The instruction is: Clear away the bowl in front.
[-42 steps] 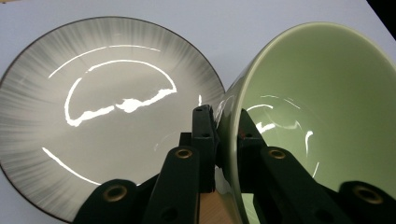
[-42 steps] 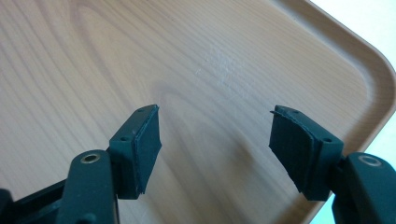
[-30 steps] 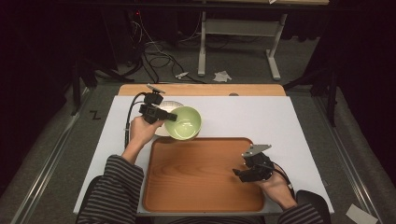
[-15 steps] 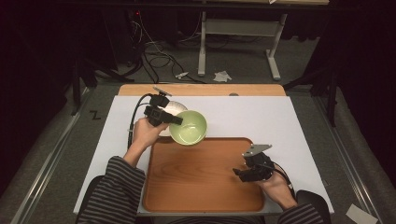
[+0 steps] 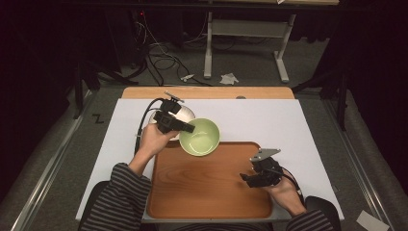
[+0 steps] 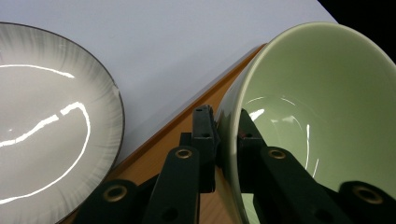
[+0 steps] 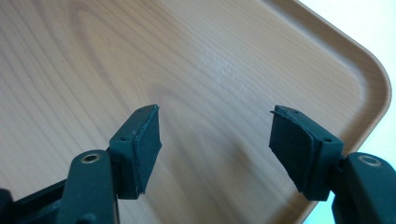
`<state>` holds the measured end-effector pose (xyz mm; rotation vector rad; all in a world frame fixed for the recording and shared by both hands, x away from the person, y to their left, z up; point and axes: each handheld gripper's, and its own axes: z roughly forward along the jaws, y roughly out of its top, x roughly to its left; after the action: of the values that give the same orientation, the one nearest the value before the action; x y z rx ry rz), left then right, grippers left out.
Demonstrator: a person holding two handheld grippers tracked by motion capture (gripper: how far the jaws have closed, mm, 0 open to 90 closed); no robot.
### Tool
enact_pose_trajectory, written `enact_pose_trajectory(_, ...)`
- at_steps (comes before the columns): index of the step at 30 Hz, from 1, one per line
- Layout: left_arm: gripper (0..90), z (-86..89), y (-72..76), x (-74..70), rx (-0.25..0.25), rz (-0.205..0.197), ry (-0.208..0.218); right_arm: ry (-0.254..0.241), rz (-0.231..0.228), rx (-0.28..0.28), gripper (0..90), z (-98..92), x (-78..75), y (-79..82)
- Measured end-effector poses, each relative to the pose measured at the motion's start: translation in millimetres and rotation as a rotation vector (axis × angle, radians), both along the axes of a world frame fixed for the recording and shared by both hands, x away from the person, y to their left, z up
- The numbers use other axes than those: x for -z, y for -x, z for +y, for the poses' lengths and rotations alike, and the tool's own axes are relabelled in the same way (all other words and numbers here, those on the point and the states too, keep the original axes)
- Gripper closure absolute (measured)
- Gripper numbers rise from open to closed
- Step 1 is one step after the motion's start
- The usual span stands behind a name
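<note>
**Green bowl pinched by its rim over the tray's far edge**

The left gripper (image 5: 185,127) has its jaws clamped on the rim of the green bowl (image 5: 199,137): in the left gripper view one black jaw sits against the outer wall and the other inside the bowl (image 6: 317,107), with the thin wall squeezed between them. The bowl is smooth, glossy, pale green ceramic, round with a deep curved wall, and it tilts in the grip. Beyond the outer jaw lies a shallow grey-white plate (image 6: 51,135), glazed, with fine radial streaks and a dark rim line; it is near the jaws but apart from them.

The right gripper (image 7: 215,149) holds its jaws wide with nothing between them. Their pads are flat, dark and rubbery. Below them spreads the wooden tray (image 7: 140,56), warm brown with visible grain, a raised lip and a rounded corner just beyond the jaw on the right of that view.

From the high view the bowl hangs over the tray's (image 5: 207,192) far rim, at the left gripper's tips. The tray floor ahead of the right gripper (image 5: 250,179) is bare. The tray rests on a matte white table top (image 5: 269,120) with a wooden strip along the far side. Past it are grey floor, cables and a desk frame in a dark room.
</note>
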<state>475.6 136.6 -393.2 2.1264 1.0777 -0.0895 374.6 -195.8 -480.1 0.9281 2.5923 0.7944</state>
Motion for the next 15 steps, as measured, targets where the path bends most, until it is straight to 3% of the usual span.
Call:
enact_pose_trajectory(10,83.1,-8.3,3.8,1.5,0.034,0.009,-0.02,-0.009,-0.001,0.016,35.0,-2.6,-1.8,0.0)
enact_pose_trajectory(15,83.1,-15.9,9.4,0.0,0.074,0.011,-0.018,-0.012,-0.005,0.018,35.0,-3.6,-2.2,0.0)
